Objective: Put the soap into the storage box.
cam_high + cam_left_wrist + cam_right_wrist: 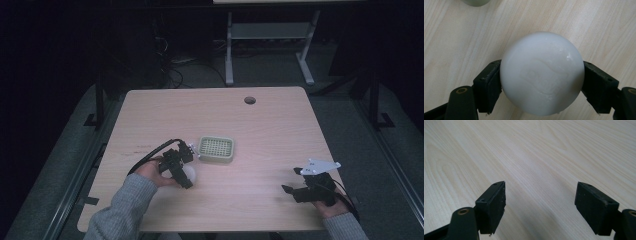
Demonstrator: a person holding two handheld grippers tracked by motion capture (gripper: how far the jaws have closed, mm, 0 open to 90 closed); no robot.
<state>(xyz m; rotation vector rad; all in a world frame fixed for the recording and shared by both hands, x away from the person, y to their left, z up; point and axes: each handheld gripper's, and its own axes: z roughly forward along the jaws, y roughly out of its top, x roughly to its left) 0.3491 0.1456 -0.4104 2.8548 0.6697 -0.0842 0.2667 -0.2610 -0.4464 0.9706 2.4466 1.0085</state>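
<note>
The left gripper (pixel 541 82) has its two black jaws pressed against opposite sides of a white oval soap bar (pixel 542 73), which bears a faint embossed mark on its top face. In the high view this pair sits at the near left of the table (pixel 280 130), the soap (pixel 190 175) resting on or just above the wood; which of the two is hard to tell in the dim light. Just beside it, a little farther and to the right, stands a pale green soap dish (pixel 216 149) with a perforated grid top. The right gripper (pixel 540 207) is at the near right, well apart from both, its jaws spread wide over bare wood with nothing between them.

The main risk, as I judge it, is slip. The soap is smooth and rounded, and the pads meet it only along narrow curved flanks, so a squeeze that is slightly off-centre, or a quick tilt, could squirt it out and send it sliding across the table. A lift might also knock the dish, which lies close.

Count: one soap bar, one soap dish, two grippers, one table.
</note>
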